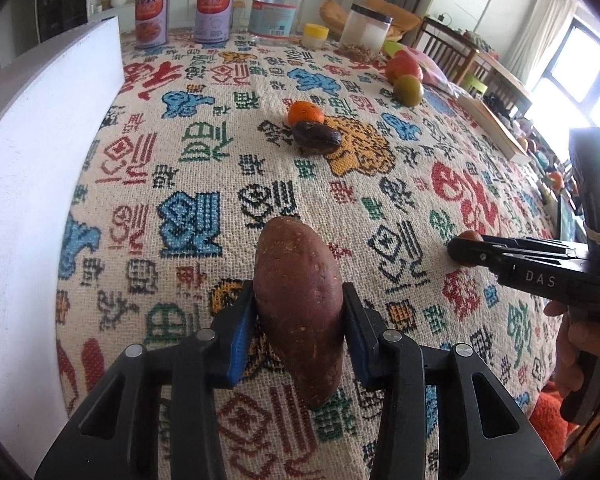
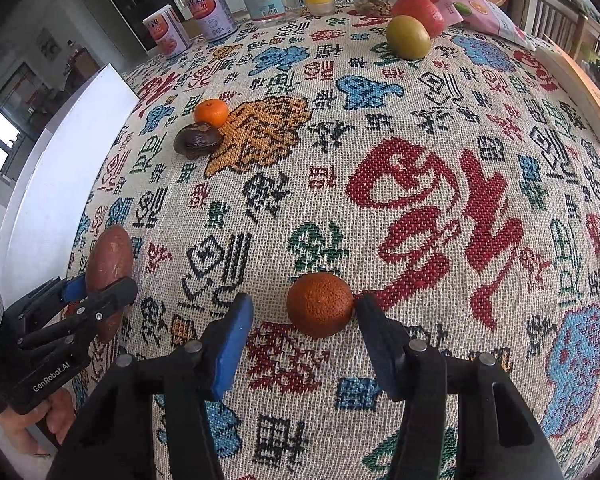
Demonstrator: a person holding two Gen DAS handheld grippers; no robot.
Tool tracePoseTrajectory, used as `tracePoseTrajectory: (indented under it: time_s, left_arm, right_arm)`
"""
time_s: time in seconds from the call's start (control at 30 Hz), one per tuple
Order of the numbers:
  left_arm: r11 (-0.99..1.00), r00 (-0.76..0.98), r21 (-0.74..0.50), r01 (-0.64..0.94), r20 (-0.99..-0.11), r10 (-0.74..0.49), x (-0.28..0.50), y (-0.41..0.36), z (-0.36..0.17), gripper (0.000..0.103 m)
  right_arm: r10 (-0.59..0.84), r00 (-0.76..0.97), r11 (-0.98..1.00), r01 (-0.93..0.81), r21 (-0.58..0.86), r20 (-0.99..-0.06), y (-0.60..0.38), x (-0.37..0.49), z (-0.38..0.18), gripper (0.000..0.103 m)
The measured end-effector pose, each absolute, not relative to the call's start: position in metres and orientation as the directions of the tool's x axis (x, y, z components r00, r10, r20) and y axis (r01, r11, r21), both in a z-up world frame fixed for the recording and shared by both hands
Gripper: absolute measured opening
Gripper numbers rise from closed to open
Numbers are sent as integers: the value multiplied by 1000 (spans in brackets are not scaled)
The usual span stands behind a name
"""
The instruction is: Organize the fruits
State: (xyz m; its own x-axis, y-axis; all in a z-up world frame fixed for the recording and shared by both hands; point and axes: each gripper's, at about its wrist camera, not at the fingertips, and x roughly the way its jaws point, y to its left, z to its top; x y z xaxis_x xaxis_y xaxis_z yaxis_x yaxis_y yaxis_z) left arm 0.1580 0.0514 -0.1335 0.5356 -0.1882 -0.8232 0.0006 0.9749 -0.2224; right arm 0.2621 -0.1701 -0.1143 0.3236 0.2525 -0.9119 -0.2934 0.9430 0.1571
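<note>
left gripper (image 1: 299, 312) clenched on the long reddish-brown sweet potato (image 1: 298, 304) near the left edge, while the right gripper (image 2: 304, 312) touches the small dark-orange tangerine (image 2: 320, 305) with one pad only, not yet gripping, so the tangerine may roll off across the woven patterned tablecloth (image 2: 420, 184).

The right gripper (image 1: 466, 254) carries the white letters "DAS" on its black body, seen from the left wrist camera; the left gripper (image 2: 112, 292) carries "GenRobot.AI" in white along its side, seen from the right wrist camera; the tablecloth (image 2: 380, 140) is woven all over with Chinese characters, too stylised to read with certainty.
</note>
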Motion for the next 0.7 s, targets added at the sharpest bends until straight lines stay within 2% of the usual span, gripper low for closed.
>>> tracePoseTrajectory:
  time_s: [0.03, 0.17, 0.3, 0.4, 0.53, 0.7]
  left_arm:
    - [974, 536, -228, -4, -823, -191, 156, 54, -132, 42]
    - [939, 529, -343, -9, -799, -286, 136, 66, -110, 42]
    - [877, 526, -474, 83, -726, -442, 94, 70, -59, 42]
    - [839, 562, -531, 119, -661, -498, 54, 97, -15, 42]
    - [859, 662, -509, 43, -630, -406, 16, 166, 26, 42]
    - [890, 688, -399, -222, -710, -147, 0, 262, 17, 42]
  right_arm:
    - [241, 329, 949, -277, 151, -913, -171, 264, -114, 30]
    - [283, 341, 940, -283, 189, -896, -167, 250, -91, 30]
    - [361, 330, 897, -379, 228, -872, -139, 215, -46, 30]
    - [429, 315, 845, -471, 254, -847, -101, 187, -14, 30]
    - [515, 289, 755, -600, 266, -807, -40, 150, 23, 30]
    - [611, 141, 600, -725, 340, -779, 46, 110, 29, 30]
